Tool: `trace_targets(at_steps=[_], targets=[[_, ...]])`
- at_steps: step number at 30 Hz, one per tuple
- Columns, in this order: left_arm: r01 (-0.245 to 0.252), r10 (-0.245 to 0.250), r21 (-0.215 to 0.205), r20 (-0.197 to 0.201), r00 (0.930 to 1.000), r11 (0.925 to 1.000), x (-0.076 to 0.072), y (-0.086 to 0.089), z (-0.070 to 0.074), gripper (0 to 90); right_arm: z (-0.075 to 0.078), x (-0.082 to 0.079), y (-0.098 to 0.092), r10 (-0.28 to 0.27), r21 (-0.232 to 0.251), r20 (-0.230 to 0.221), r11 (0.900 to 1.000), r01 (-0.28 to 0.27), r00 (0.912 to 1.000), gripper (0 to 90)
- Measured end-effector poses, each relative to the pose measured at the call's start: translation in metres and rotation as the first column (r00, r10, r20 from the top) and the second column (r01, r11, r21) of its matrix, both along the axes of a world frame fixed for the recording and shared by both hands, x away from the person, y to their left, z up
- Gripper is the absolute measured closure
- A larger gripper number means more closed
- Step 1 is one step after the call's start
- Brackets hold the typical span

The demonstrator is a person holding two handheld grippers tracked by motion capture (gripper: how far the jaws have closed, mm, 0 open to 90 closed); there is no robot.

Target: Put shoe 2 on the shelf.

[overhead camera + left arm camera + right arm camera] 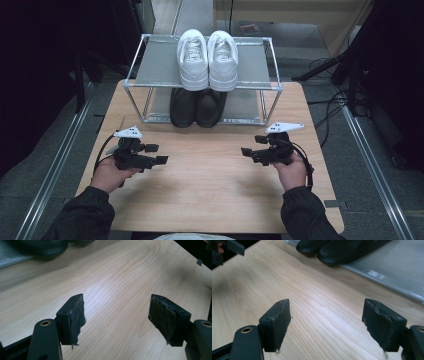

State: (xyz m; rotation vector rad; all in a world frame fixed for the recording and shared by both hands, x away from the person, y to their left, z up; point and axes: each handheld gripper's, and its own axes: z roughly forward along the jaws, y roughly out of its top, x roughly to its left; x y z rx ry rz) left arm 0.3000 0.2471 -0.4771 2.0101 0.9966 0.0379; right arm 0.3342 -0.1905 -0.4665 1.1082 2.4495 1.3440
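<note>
The wooden table [210, 175] carries a two-tier metal shoe rack [150, 65] at its far edge, well beyond both sets of fingers; white sneakers [208, 57] sit on the top shelf and black shoes [196, 106] on the lower one, toes pointing toward the person. The black shoes lie ahead of and between the two grippers, nearer than the white pair, so they look like the thing to reach for. The left gripper [156, 153] and right gripper [250, 151] rest low over bare wood, jaws spread wide and holding nothing — each gripper view has only tabletop between its pads. To do this well, keep the jaws released, slide each gripper forward under the top shelf, and close across a shoe's sides rather than its rounded toe — the smooth black upper may slip.
</note>
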Motion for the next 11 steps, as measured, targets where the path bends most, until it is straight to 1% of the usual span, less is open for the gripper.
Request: trace_targets(at_steps=[4, 7, 9, 10, 11], targets=[[-0.01, 0.011, 0.014, -0.04, 0.9992, 0.9999, 0.004, -0.004, -0.004, 26.7, -0.001, -0.002, 0.002, 0.008, -0.049, 0.01, 0.999, -0.008, 0.9999, 23.9], [-0.001, 0.002, 0.01, -0.059, 0.9983, 0.9999, 0.006, -0.007, -0.006, 24.7, -0.003, -0.002, 0.003, 0.021, -0.064, -0.004, 0.998, -0.021, 0.9998, 23.8], [0.005, -0.004, 0.034, -0.056, 0.9984, 0.9994, 0.007, -0.01, -0.008, 23.4, -0.004, -0.002, 0.003, 0.026, -0.076, -0.009, 0.997, -0.027, 0.9996, 23.9], [0.01, -0.007, 0.061, -0.05, 0.9987, 0.9981, 0.007, -0.014, -0.011, 23.3, -0.004, -0.002, 0.004, 0.03, -0.082, -0.01, 0.996, -0.031, 0.9995, 23.9], [0.011, -0.007, 0.082, -0.04, 0.9992, 0.9966, 0.007, -0.016, -0.012, 23.3, -0.005, -0.002, 0.005, 0.034, -0.093, -0.022, 0.995, -0.036, 0.9992, 23.9]])
